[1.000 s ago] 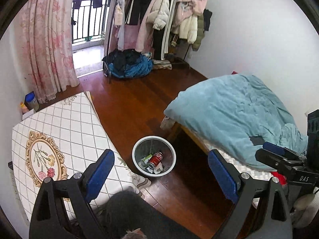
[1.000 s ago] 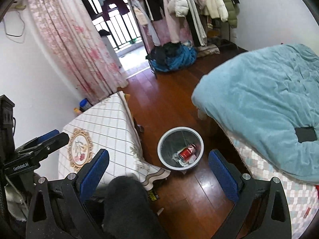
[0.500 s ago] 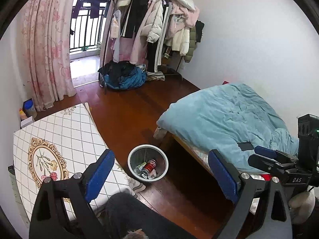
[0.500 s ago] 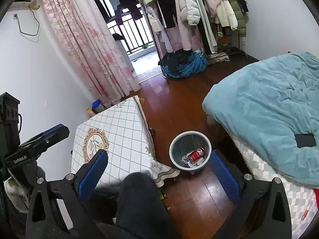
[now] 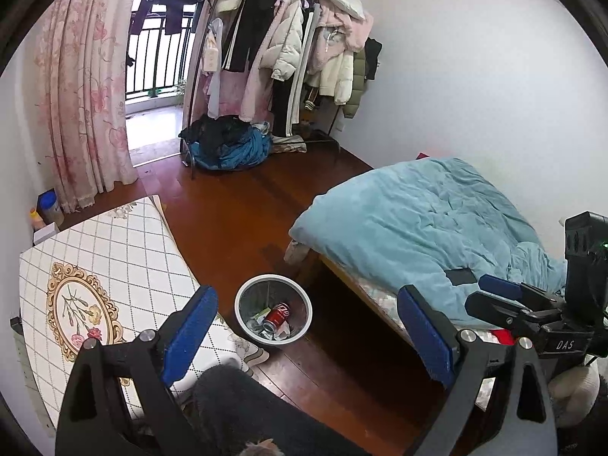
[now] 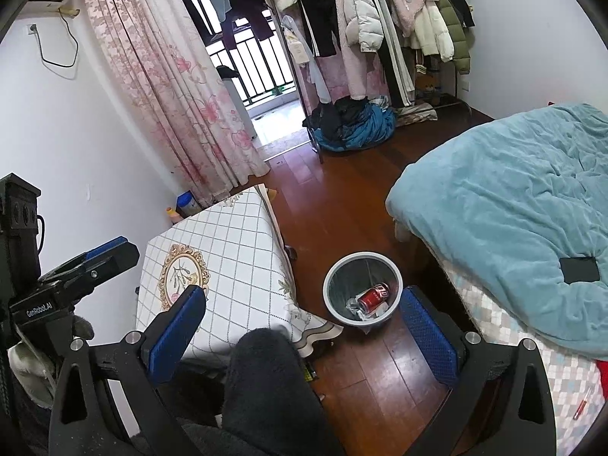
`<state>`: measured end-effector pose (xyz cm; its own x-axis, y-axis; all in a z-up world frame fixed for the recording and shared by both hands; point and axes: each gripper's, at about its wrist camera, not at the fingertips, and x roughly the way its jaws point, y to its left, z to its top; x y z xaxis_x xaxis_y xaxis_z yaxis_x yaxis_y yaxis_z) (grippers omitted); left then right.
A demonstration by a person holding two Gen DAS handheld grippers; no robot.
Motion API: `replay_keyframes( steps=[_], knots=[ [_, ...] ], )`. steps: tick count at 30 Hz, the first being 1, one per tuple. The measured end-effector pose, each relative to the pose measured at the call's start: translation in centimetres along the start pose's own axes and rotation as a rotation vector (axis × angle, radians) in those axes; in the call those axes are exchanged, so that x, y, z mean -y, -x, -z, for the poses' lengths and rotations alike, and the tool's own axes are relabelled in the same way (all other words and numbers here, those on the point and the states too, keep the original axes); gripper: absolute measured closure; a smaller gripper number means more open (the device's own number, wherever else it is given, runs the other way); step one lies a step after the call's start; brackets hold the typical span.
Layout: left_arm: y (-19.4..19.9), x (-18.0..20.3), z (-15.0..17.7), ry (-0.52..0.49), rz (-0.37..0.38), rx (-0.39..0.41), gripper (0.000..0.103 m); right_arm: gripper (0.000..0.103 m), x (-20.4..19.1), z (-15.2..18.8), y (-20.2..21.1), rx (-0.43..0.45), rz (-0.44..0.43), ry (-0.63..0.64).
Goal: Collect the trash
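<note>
A grey waste bin (image 5: pixel 243 296) stands on the wooden floor between the table and the bed; it also shows in the right wrist view (image 6: pixel 334 273). Inside lie a red soda can (image 5: pixel 276 314) (image 6: pixel 374 295) and crumpled wrappers (image 5: pixel 262 328). My left gripper (image 5: pixel 309 336) is open and empty, held high above the bin. My right gripper (image 6: pixel 304 336) is open and empty, also high above the floor. Each gripper shows at the edge of the other's view, the right one (image 5: pixel 505 296) and the left one (image 6: pixel 106 252).
A table with a white checked cloth (image 5: pixel 114 266) stands left of the bin. A bed with a blue duvet (image 5: pixel 425 220) stands right. A clothes rack (image 5: pixel 288 57) and a pile of clothes (image 5: pixel 228 144) are at the back by the pink curtain (image 5: pixel 83 95). My dark-trousered leg (image 6: pixel 262 387) is below.
Both grippers have risen and pulled back from the bin, which looks smaller and lower in both views. Both stay open and empty.
</note>
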<state>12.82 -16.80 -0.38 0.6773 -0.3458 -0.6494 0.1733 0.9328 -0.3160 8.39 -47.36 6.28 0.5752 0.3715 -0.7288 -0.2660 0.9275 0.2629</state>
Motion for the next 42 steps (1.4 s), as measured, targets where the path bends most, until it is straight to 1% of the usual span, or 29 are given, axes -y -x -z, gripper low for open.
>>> replay_keyframes(
  steps=[8,24,42],
  knots=[
    [0.2,0.2,0.0,-0.003,0.008,-0.003,0.003,0.0,-0.3,0.0,0.3,0.004,0.0,-0.001],
    [0.3,0.2,0.1,0.008,0.038,-0.027,0.003,0.0,-0.8,-0.3,0.4,0.0,-0.01,0.001],
    [0.4,0.5,0.0,0.006,0.045,-0.026,0.003,0.0,-1.2,-0.2,0.1,-0.003,-0.012,0.006]
  ],
)
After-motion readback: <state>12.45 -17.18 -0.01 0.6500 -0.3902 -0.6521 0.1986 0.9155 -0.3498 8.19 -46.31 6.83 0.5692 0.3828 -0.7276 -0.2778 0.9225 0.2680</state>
